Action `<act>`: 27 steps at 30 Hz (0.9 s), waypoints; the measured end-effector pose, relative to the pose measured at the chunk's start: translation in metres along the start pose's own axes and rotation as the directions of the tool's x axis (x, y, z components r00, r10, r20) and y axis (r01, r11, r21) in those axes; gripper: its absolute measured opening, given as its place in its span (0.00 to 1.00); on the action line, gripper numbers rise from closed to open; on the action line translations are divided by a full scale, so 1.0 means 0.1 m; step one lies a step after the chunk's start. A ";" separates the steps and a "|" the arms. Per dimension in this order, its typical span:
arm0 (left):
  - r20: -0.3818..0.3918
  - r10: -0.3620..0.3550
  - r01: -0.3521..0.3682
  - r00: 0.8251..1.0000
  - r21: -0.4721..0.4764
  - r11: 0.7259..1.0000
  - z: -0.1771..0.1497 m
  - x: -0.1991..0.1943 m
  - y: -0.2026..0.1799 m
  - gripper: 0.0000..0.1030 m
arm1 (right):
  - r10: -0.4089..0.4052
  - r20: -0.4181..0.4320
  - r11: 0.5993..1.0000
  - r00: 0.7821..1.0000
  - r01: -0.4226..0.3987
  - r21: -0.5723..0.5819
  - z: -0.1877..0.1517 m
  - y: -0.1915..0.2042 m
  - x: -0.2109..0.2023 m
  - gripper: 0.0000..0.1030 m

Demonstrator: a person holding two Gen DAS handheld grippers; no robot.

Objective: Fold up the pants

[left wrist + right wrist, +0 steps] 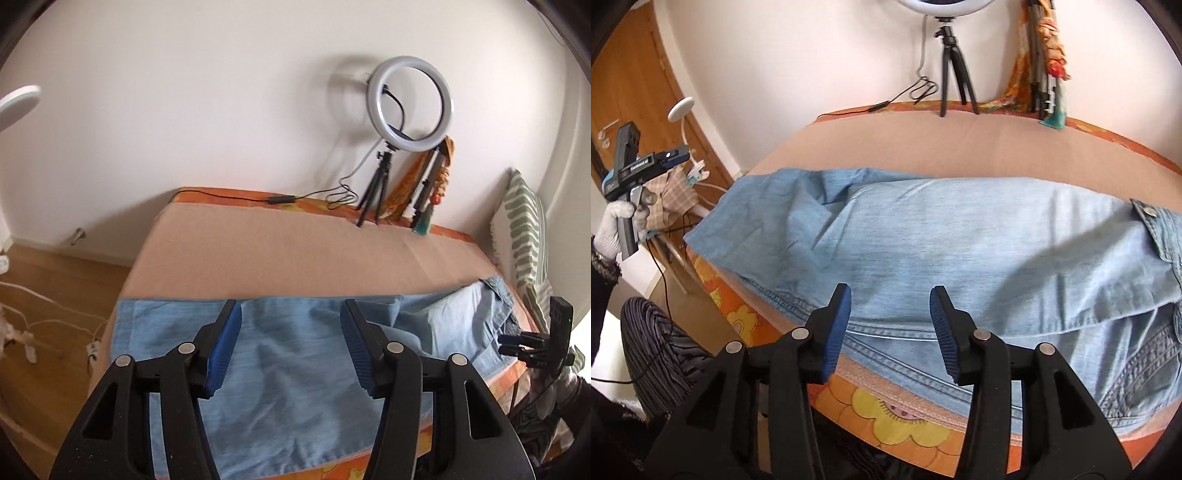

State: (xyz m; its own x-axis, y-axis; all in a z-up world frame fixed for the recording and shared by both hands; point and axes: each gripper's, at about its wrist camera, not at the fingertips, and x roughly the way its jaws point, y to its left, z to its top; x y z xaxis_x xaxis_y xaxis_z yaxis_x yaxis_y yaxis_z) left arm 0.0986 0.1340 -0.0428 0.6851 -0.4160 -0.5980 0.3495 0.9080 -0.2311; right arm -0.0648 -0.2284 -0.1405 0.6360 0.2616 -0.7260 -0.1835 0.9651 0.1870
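We see the pants [960, 236] lying flat along the near edge of the bed [258, 251]; our left gripper [291, 347] and right gripper [890, 332] hover above them, both released, nothing between the jaws

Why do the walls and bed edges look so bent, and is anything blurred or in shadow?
Both views curve because of fisheye lenses, with dark corners. In the left wrist view the ring light is smeared by motion blur, while the pants look soft. In the right wrist view a dark shadow falls across the pants toward the right, and daylight leaves the wall pale.
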 end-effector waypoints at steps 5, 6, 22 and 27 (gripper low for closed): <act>-0.050 -0.113 0.118 0.992 0.104 0.988 0.02 0.36 -0.60 0.60 | -0.104 0.041 0.980 0.994 0.096 0.172 -0.03 -0.58 -0.27 0.53; -0.062 -0.136 0.142 0.989 0.118 0.983 0.02 0.43 -0.71 0.60 | -0.132 0.048 0.974 0.990 0.121 0.193 -0.04 -0.68 -0.33 0.53; -0.328 -0.352 0.466 0.877 0.396 0.792 -0.49 1.23 -2.74 0.62 | -0.332 0.019 0.751 0.943 0.252 0.610 -0.12 -2.29 -0.94 0.72; -0.394 -0.359 0.521 0.846 0.465 0.716 -0.75 1.44 -3.35 0.62 | -0.349 -0.026 0.663 0.937 0.267 0.699 -0.15 -2.71 -0.88 0.72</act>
State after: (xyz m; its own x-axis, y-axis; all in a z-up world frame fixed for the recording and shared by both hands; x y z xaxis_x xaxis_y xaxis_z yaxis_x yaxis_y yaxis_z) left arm 0.0320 -0.2260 -0.1093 0.2021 -0.6581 -0.7253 0.9042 0.4099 -0.1199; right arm -0.0823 -0.5134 -0.1376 0.6401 -0.0924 -0.7627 0.5722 0.7199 0.3929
